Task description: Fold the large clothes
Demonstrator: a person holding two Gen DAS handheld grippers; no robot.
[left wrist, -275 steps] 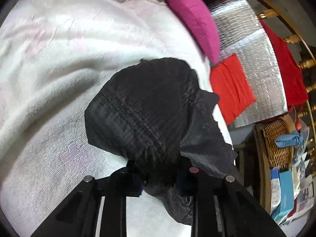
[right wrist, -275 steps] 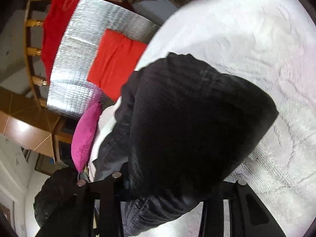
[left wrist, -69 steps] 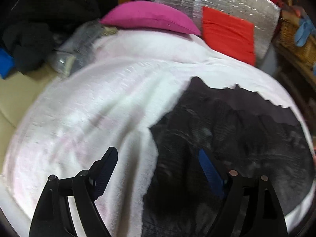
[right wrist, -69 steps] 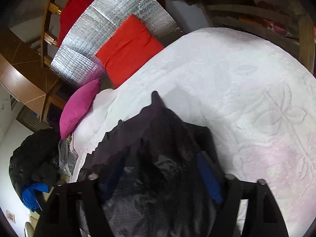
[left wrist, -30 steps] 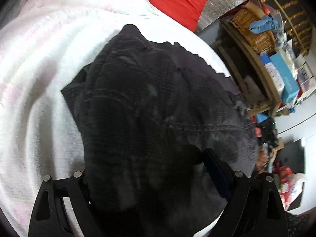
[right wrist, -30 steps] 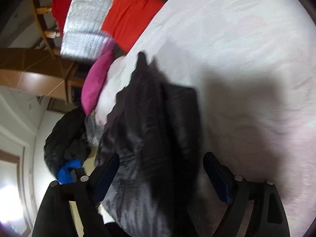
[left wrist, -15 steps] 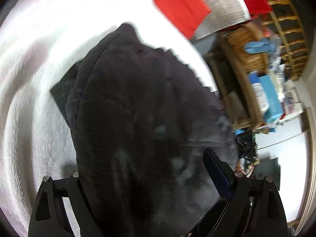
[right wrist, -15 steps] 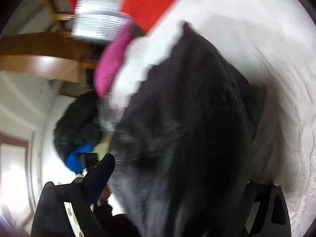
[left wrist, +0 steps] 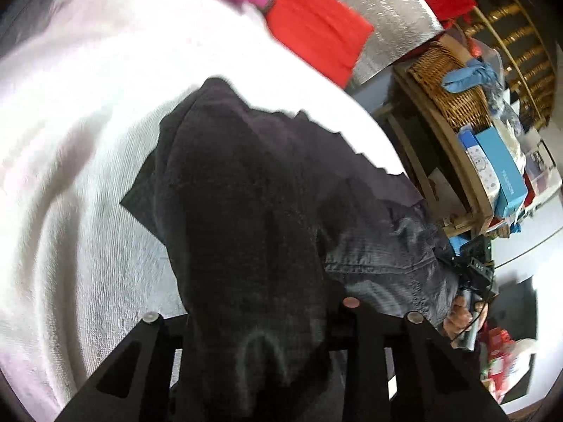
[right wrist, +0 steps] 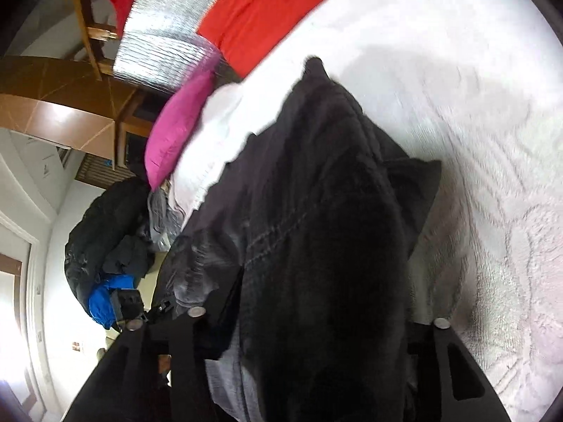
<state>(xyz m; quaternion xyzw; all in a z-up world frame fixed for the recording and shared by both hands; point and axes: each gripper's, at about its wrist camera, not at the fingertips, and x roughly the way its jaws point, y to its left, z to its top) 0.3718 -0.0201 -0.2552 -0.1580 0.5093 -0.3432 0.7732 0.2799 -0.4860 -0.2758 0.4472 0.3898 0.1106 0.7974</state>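
A large black garment [left wrist: 253,218] hangs in a bunched fold over the white textured blanket [left wrist: 70,183]. My left gripper [left wrist: 251,311] is shut on its near edge; the cloth covers the fingertips. In the right wrist view the same black garment [right wrist: 316,232] drapes over my right gripper [right wrist: 316,316], which is shut on it; the fingers are mostly hidden by cloth. The garment's far corner rests on the blanket [right wrist: 475,161]. The other hand and gripper show at the garment's right edge in the left wrist view [left wrist: 464,313].
A magenta pillow [right wrist: 176,130], a red cushion [left wrist: 313,42] and a silver foil mat [right wrist: 162,45] lie at the bed's far end. A wicker basket [left wrist: 443,81] and blue boxes [left wrist: 499,176] stand on shelves beside the bed. Dark clothes [right wrist: 105,239] are piled off the bed.
Both grippers have closed on the black garment and raised its near edge off the blanket; half a second ago the jaws were wide open around it.
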